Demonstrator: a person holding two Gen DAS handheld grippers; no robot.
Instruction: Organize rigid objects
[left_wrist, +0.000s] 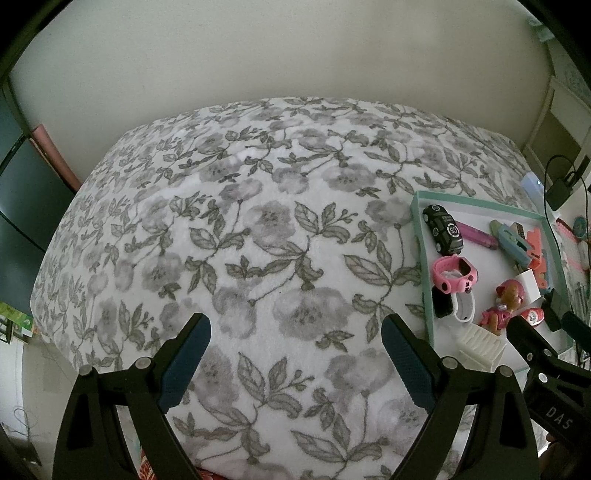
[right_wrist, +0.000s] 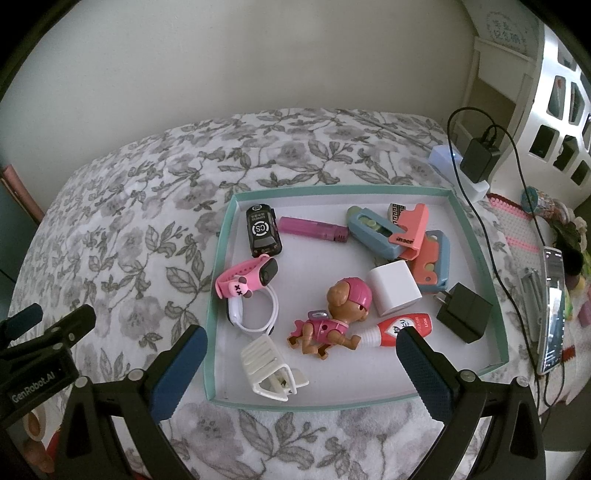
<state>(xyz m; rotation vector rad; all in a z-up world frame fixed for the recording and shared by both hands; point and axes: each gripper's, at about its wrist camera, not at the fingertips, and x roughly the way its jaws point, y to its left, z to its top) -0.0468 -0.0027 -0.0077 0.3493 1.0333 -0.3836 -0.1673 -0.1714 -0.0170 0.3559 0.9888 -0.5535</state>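
Two ribbed claws (left_wrist: 295, 334) (right_wrist: 301, 352), shallow teal tray (right_wrist: 476, 236)

Home bedroom; floral blanket (left_wrist: 258, 240)

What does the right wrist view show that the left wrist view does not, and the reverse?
Only the right wrist view shows the black plug adapter in the tray's right corner and the upright smartphone outside it. Only the left wrist view shows the dark panel left of the bed. Both show the teal-rimmed white tray, the black toy car, the pink-helmeted puppy figure, the floral blanket, and both open grippers: left, right.
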